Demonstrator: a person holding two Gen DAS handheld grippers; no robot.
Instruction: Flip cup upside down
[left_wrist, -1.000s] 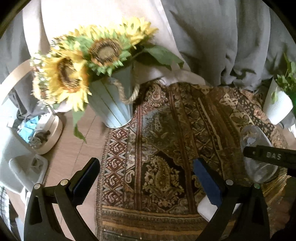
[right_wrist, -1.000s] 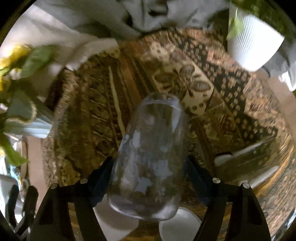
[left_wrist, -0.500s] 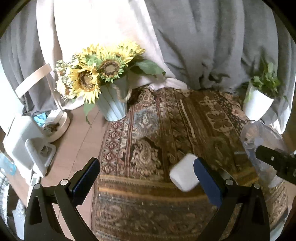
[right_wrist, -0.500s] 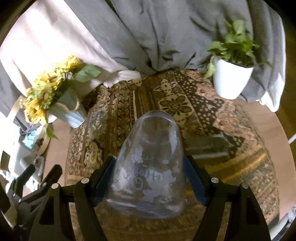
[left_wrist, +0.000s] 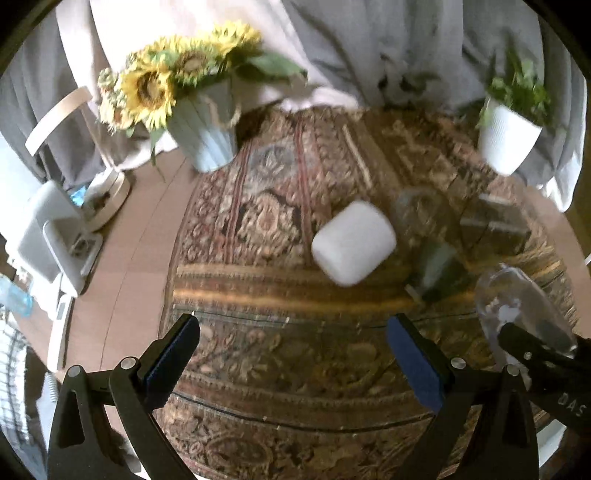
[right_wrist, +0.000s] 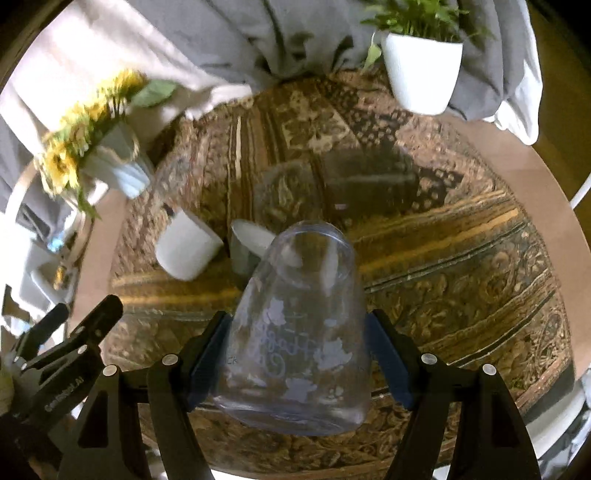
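My right gripper (right_wrist: 297, 354) is shut on a clear glass cup (right_wrist: 295, 332) with white printed figures, held above the patterned cloth (right_wrist: 443, 277), its wide end toward the camera. The same cup (left_wrist: 517, 310) shows at the right edge of the left wrist view, in the right gripper's black fingers (left_wrist: 535, 354). My left gripper (left_wrist: 291, 354) is open and empty above the cloth's near part (left_wrist: 295, 369). A white cup (left_wrist: 352, 243) lies on its side on the cloth; it also shows in the right wrist view (right_wrist: 186, 245). A second pale cup (right_wrist: 251, 243) lies beside it.
A vase of sunflowers (left_wrist: 199, 122) stands at the back left and a white plant pot (left_wrist: 508, 136) at the back right. Grey and white drapes hang behind. White devices (left_wrist: 55, 240) sit on the bare wooden table at the left.
Both grippers have pulled back and risen, so more of the table shows. The glass cup stays gripped in the right gripper. The white cup now lies farther ahead of the left gripper.
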